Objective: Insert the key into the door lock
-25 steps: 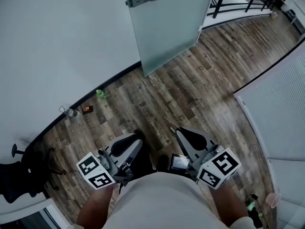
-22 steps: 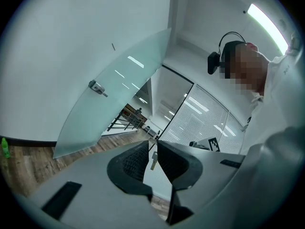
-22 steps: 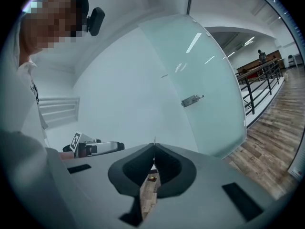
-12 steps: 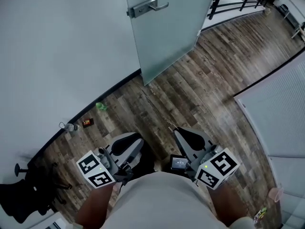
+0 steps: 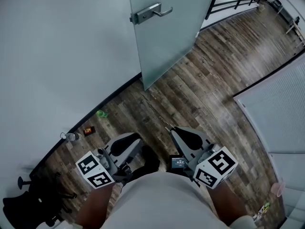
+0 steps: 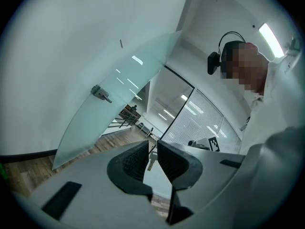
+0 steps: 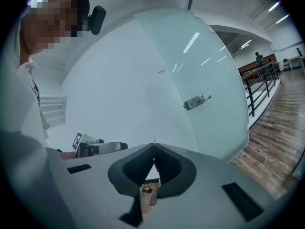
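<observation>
**Key in the left hand-held gripper, well short of the door**

The left hand-held gripper point(image 6: 153, 144) has its jaws part-way closed on a small silver key point(image 6: 151, 162). The key sits pinched between the ribbed pads near the tips, its blade angled downward. The right hand-held gripper point(image 7: 154, 146) has its jaws closed tip to tip. A thin pale sliver stands up at the join, too small to identify.

In the head view both grippers are held low and close to the person's body, side by side and apart from each other, pointing toward the door point(image 5: 167, 32). The door is frosted glass and stands ajar from the pale wall point(image 5: 62, 56). Its metal lever handle point(image 5: 151, 12) sits near its left edge, and no keyhole can be made out at this range. The key is well apart from the handle, with a stretch of wood-plank floor point(image 5: 200, 94) between the grippers and the foot of the door.

A dark railing point(image 5: 228, 1) runs beyond the door. By the skirting lie a green scrap point(image 5: 101, 113) and a small brown item point(image 5: 88, 130).
</observation>
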